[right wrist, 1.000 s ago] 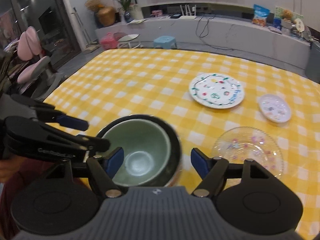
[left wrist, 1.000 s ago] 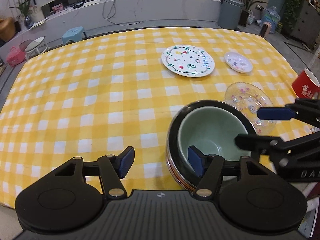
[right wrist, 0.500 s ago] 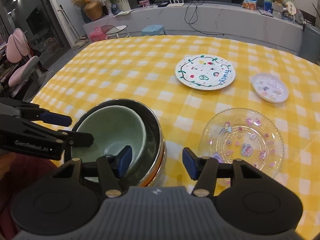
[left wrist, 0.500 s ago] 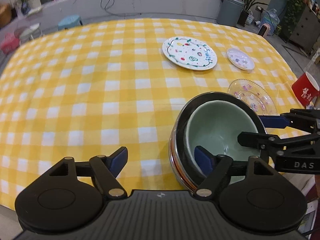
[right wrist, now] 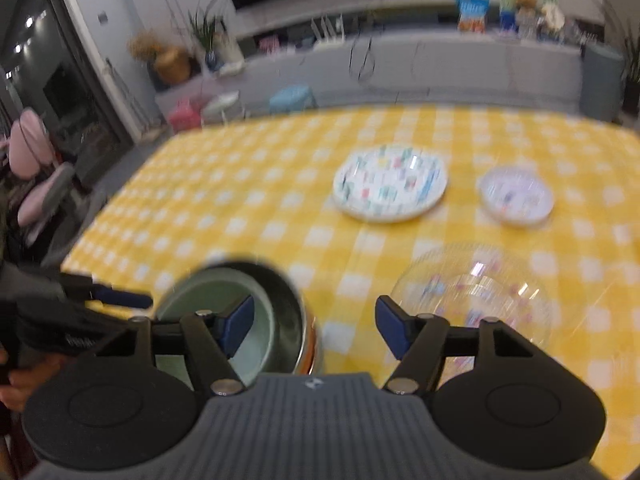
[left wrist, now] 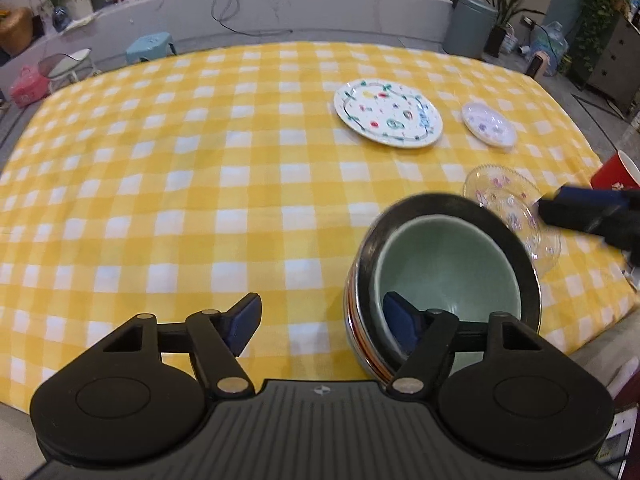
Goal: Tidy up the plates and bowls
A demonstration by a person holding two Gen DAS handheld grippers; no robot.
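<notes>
Table (left wrist: 160, 208) covered with yellow-and-white check cloth. Near its front edge: green bowl (left wrist: 444, 264) nested inside a larger dark bowl (left wrist: 516, 240) whose outer wall shows striped bands. Stack sits upright on the cloth.

Left gripper (left wrist: 322, 324): jaws wide apart and closing at this moment. Its right pad hangs over the near rim of the green bowl, the left pad over bare cloth; the pads press on nothing.

Right gripper (right wrist: 314, 324): jaws opening, moderately wide. Its left pad sits over the green bowl's interior, the right pad over the cloth between the bowl stack and the clear glass plate (right wrist: 476, 284). Nothing gripped. This view is motion-blurred; contact with the bowl rim cannot be judged.

Glass plate lies just beside the bowl stack, to its right. Further back: large white plate with coloured drawings (left wrist: 388, 114), and a small white plate (left wrist: 488, 125) near it on the right, apart from it. Red cup (left wrist: 616, 172) at the table's right edge, partly cut off.
</notes>
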